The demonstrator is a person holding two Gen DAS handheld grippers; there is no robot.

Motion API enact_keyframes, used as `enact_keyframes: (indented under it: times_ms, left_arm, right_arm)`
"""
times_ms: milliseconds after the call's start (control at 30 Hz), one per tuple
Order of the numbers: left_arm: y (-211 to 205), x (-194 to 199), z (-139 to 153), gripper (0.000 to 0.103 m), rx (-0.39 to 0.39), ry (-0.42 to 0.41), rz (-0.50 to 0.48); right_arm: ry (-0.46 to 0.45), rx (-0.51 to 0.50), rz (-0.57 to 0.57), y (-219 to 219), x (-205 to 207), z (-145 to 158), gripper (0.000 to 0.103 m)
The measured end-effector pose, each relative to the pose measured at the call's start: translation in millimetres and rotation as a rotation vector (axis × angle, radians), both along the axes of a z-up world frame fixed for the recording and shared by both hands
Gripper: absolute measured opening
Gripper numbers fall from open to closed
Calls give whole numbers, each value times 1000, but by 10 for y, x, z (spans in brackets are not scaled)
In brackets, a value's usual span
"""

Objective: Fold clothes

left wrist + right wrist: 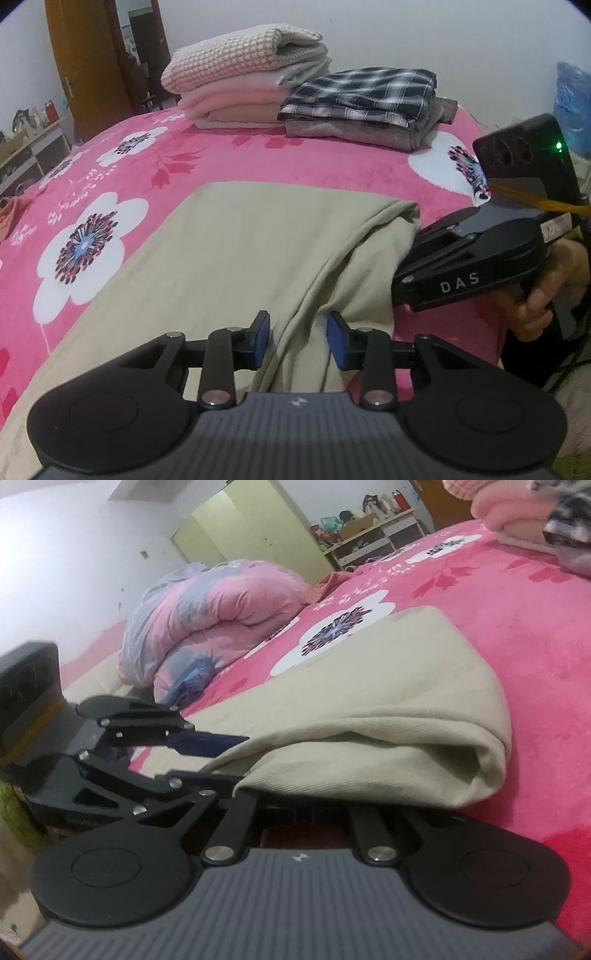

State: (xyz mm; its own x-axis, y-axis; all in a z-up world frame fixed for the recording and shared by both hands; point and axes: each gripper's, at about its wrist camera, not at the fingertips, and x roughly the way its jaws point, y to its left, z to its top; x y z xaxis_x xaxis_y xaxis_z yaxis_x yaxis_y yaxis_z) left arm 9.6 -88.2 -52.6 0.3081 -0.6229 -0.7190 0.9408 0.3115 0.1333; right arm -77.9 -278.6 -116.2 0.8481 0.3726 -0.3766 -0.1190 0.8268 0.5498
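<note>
While the beige garment (369, 716) hides the pinching right gripper's (400, 258) tips, the left gripper's (298, 338) pads straddle its fold, contact unclear.

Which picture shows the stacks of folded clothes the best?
The left wrist view. There both stacks of folded clothes sit whole at the far side of the pink flowered blanket. The right wrist view catches only their cut-off lower edges in its top right corner.
</note>
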Motion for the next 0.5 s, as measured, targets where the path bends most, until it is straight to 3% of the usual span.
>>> enact_keyframes:
  times_ms: [167, 500]
  left_arm:
    - [48, 35, 43, 38, -30, 14, 14]
    - [56, 69, 31, 38, -43, 20, 30]
  right_arm:
    - [-52, 159, 6, -164, -27, -14, 9]
    - [-49, 44, -7, -45, 55, -17, 17]
